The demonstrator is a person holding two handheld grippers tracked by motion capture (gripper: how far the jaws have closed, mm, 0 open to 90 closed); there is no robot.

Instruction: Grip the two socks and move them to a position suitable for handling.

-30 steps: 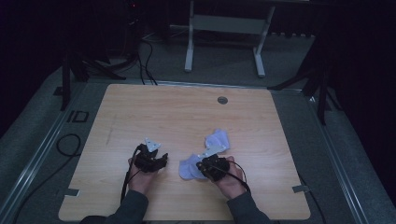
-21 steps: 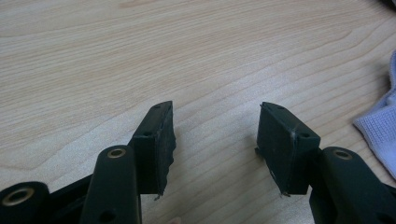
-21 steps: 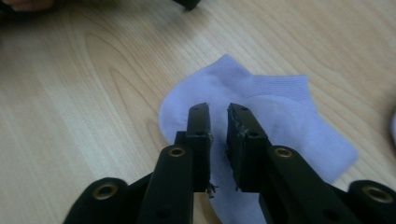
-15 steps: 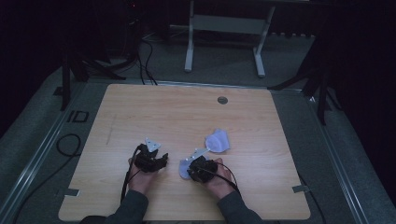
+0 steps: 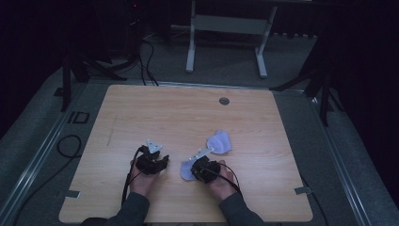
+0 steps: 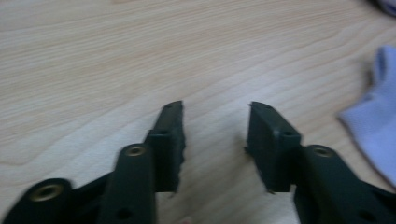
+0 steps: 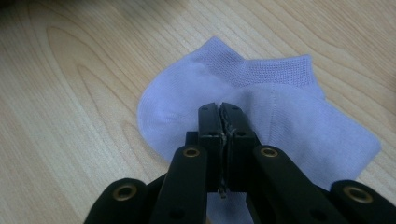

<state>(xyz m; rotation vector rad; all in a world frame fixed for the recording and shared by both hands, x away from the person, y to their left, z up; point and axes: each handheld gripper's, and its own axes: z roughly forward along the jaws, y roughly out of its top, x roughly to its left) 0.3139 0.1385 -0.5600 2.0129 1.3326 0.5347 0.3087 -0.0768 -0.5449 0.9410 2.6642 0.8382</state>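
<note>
So you're sitting at a light wooden table with rounded corners [image 5: 188,117], which takes up most of the middle of the high view, with grey carpeted floor [image 5: 357,155] around it and a white metal frame stand [image 5: 226,33] up at the top of the frame. There's a small round dark grommet [image 5: 224,100] set into the tabletop, upper right of centre.

Your forearms come in from the bottom edge in grey sleeves [image 5: 134,209]. Your left gripper [image 5: 155,160] sits lower left of centre, and in the left gripper view [image 6: 215,135] its jaws stand wide apart with nothing but bare wood grain between them. A bit of pale cloth shows at the right edge of that view, clear of the jaws.

Your right gripper [image 5: 200,165] is just right of it, lower centre. In the right gripper view [image 7: 223,116] the jaws are pressed tight together, lying over a pale lilac ankle sock [image 7: 289,121], and a thin edge of something shows between them. Can't say for sure it's the sock fabric pinched in there. From above, that sock [image 5: 187,170] lies flat right at the gripper's left side.

A second pale lilac sock [image 5: 220,142] sits crumpled a little up and to the right, near the first but not touching it.
</note>
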